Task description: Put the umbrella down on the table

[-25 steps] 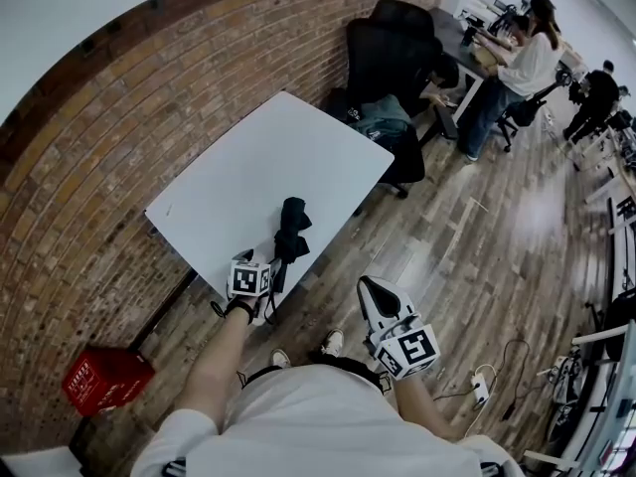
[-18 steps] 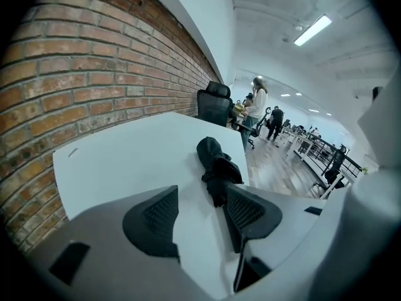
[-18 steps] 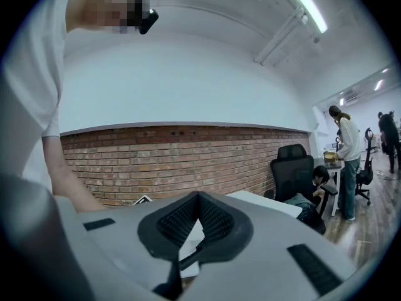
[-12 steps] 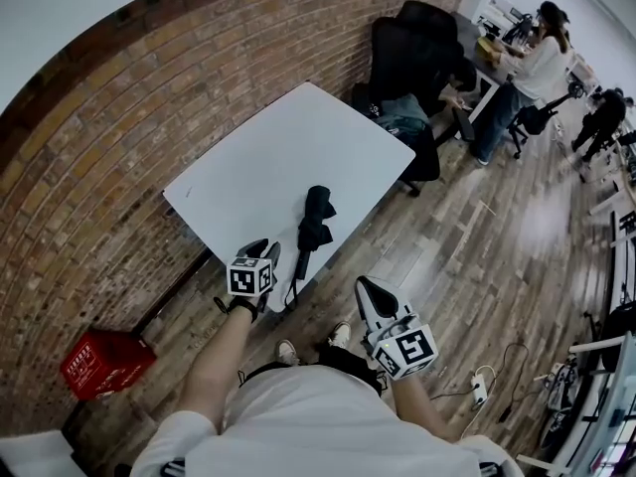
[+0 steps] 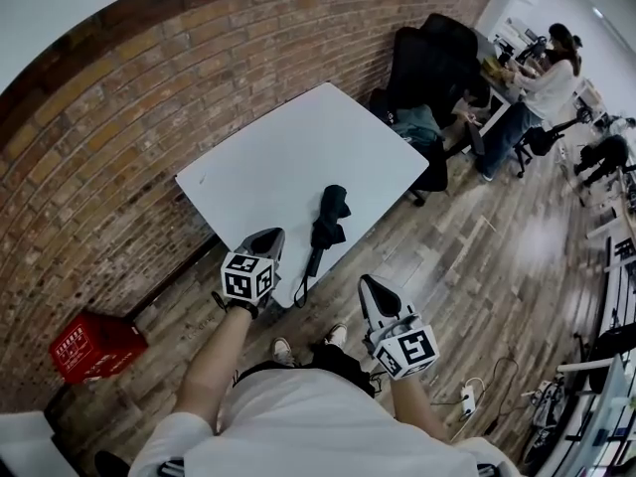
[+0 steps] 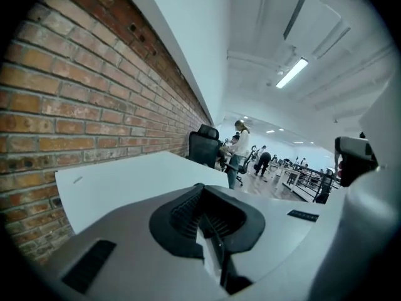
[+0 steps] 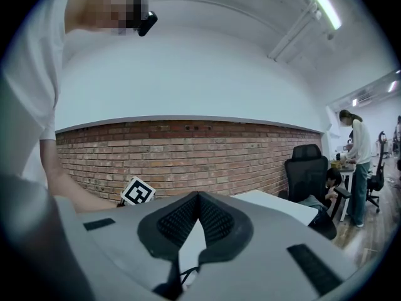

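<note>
A folded black umbrella [image 5: 329, 218] lies on the white table [image 5: 288, 157] near its front edge, and its strap [image 5: 303, 284] hangs over that edge. My left gripper [image 5: 266, 243] hovers just left of the umbrella's handle end, apart from it, with its jaws shut on nothing. The left gripper view looks past the closed pads [image 6: 188, 215] along the table [image 6: 125, 180], and the umbrella is out of that view. My right gripper [image 5: 373, 294] is off the table over the wooden floor, shut and empty. Its own view shows the table [image 7: 276, 200] and the left gripper's marker cube [image 7: 138, 192].
A brick wall [image 5: 129, 117] runs behind the table. A red crate [image 5: 94, 346] stands on the floor at the lower left. Black office chairs [image 5: 437, 58] crowd the table's far end, and people [image 5: 542, 78] sit at desks beyond. A power strip [image 5: 467, 402] lies at the right.
My left gripper has come away from the umbrella's handle end, risen and shut its jaws. The umbrella stays lying on the table. My right gripper has shifted only slightly.
</note>
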`<state>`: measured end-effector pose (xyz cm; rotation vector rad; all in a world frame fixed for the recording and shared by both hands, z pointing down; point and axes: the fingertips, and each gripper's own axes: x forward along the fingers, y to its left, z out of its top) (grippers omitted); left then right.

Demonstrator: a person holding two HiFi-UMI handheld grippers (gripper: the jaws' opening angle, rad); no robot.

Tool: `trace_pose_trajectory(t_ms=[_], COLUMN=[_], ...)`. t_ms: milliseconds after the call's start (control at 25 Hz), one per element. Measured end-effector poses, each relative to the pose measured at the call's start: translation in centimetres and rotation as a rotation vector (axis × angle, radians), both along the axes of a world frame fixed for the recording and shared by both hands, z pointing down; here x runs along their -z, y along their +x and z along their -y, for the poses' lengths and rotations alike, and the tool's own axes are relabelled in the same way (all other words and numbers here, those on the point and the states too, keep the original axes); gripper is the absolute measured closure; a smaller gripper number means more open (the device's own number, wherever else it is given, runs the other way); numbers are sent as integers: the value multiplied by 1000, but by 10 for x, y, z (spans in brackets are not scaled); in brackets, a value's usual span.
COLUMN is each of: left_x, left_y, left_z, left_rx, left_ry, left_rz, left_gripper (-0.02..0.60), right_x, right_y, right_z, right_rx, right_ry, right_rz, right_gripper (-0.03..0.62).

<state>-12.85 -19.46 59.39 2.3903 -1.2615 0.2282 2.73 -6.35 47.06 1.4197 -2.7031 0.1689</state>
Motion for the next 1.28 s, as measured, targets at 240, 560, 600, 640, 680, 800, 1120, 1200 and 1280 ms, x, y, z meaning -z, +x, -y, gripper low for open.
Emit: trace_pose_trajectory(t_ms=[240,560,600,640,680,800,1120,1200,1280], left_x=[82,186,196,204,211,225,239,235,231], left_y=[-13,-35,-37,-40,-44,-60,-118,-130,-135], left_z=[-4,-23,-26,-29,-32,-42,-89,-99,-108], left_rx=[-32,-15,-11,-7,-4,19,175,229,258], left_ry=[212,483,511,535,554,596,660,653,633], left_rz=[36,66,74,82,90,119,163,165,150], left_gripper=[557,557,557,557,557,557,557,557,557], right_x=[16,46,50,53,56,63,72,72,72], right_y=[9,35,38,41,43,47,56,59,61], right_z=[5,8,10,12,14,19,18,17,16], right_rx=[-38,-102,-105,-107,-110,-117,-149,-162,-172], right_ry=[25,71,75,77,79,90,128,131,134], right_rz=[15,83,100,119,137,161,150,141,136], right_gripper=[576,576,576,576,576,576,576,576,576])
